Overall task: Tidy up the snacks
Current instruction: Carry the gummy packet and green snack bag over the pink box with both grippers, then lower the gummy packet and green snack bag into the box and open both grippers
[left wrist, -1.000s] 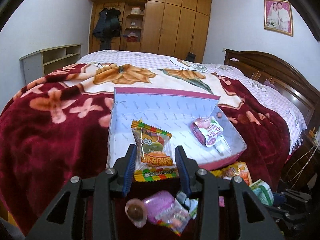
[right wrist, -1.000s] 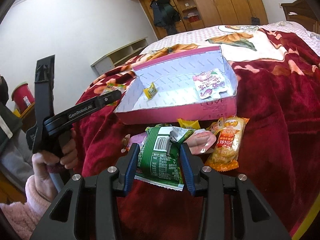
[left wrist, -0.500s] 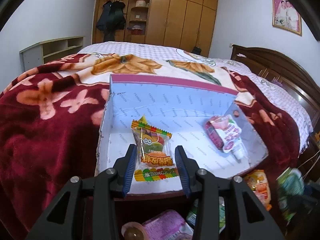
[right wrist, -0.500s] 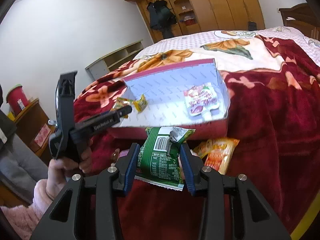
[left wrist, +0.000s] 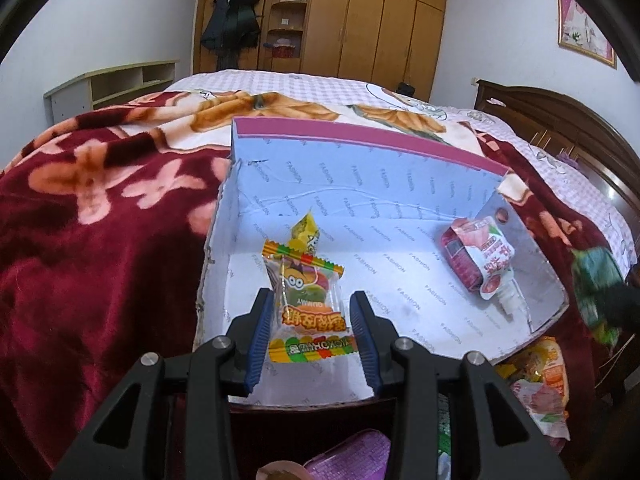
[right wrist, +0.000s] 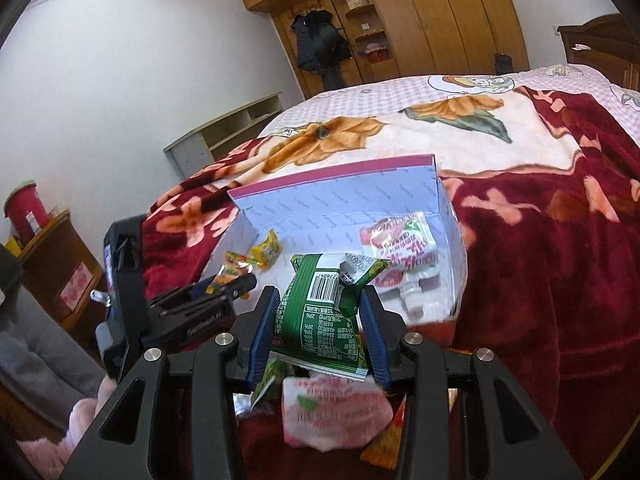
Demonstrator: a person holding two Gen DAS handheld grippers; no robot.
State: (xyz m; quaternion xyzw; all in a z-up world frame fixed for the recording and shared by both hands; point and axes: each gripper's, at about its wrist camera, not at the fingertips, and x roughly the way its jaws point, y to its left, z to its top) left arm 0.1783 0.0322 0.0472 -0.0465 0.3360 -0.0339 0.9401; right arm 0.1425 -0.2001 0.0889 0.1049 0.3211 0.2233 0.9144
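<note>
A shallow pink box (left wrist: 360,136) with a pale blue lining lies on the bed; it also shows in the right wrist view (right wrist: 340,172). My left gripper (left wrist: 310,330) is shut on a gummy candy packet (left wrist: 306,300) and holds it over the box's front left part. My right gripper (right wrist: 322,330) is shut on a green snack packet (right wrist: 324,316) and holds it above the box's near edge. Inside the box lie a small yellow candy (left wrist: 306,232) and a pink-and-white drink pouch (left wrist: 478,258). The left gripper also shows in the right wrist view (right wrist: 224,292).
Loose snacks lie on the red floral blanket (left wrist: 100,240) in front of the box: an orange packet (left wrist: 548,364), a purple packet (left wrist: 352,456) and a pink-white packet (right wrist: 332,412). A wooden headboard (left wrist: 560,120) stands on the right, a wardrobe (left wrist: 360,20) behind.
Both grippers have moved forward and up with their packets. The left one is now over the box floor. The right one has lifted the green packet from the pile toward the box.
</note>
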